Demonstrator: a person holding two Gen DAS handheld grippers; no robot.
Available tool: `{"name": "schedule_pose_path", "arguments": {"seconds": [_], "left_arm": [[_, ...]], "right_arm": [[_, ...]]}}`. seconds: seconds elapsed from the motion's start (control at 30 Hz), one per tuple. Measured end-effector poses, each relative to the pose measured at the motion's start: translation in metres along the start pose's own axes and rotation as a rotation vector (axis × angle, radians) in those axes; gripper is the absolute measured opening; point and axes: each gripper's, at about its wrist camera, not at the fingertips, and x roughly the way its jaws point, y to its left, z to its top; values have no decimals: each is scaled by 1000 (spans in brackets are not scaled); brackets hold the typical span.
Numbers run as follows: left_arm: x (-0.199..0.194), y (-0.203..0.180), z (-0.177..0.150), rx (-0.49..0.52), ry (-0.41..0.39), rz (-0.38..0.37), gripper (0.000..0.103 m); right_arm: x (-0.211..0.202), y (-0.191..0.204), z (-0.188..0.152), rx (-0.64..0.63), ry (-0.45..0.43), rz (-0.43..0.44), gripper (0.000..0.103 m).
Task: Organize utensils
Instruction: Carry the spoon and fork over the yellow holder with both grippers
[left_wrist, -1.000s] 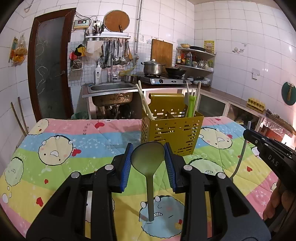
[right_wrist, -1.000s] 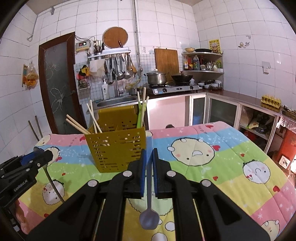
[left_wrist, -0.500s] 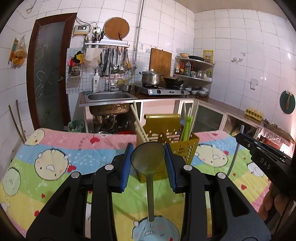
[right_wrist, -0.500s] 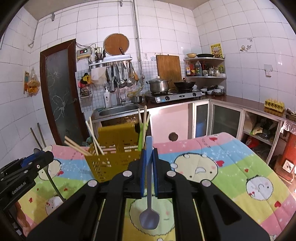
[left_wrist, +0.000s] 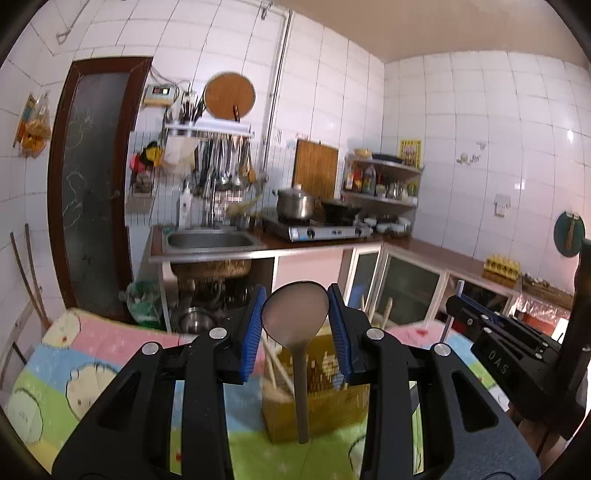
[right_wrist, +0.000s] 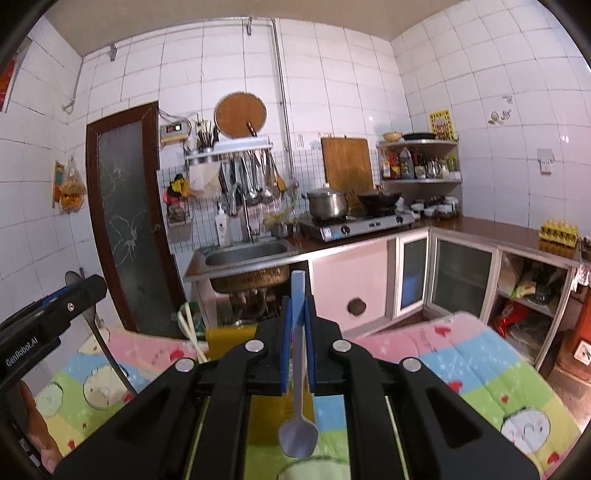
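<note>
**Left wrist view and right wrist view: one utensil in each gripper**

Left wrist view shows the left gripper (left_wrist: 295, 334) partly open, its blue pads pressed on the round bowl of one grey-green ladle (left_wrist: 295, 317) whose handle hangs down in front of the yellow utensil basket (left_wrist: 325, 402). Wooden chopsticks (left_wrist: 271, 365) lean in that basket, blurred, so their number cannot be told. The right gripper (left_wrist: 465, 312) appears at the right edge only as a black body.

The right wrist view alone shows the right gripper (right_wrist: 297, 354) shut tight on the handle of one pale blue spoon (right_wrist: 298, 435), bowl hanging down. The basket (right_wrist: 229, 338) is mostly hidden behind this gripper, standing on the quilted cartoon-print surface (right_wrist: 461, 365). At the left, the left gripper (right_wrist: 79, 291) shows side-on with the ladle's handle (right_wrist: 110, 354) hanging below it.
</note>
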Motion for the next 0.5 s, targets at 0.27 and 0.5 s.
{"name": "schedule_pose_path", "arguments": {"seconds": [0.27, 0.5], "left_arm": [[34, -10, 28, 15, -73, 5, 33], [85, -4, 4, 11, -18, 5, 33]], "right_arm": [[38, 8, 35, -7, -44, 17, 7], [72, 10, 21, -19, -10, 33, 7]]}}
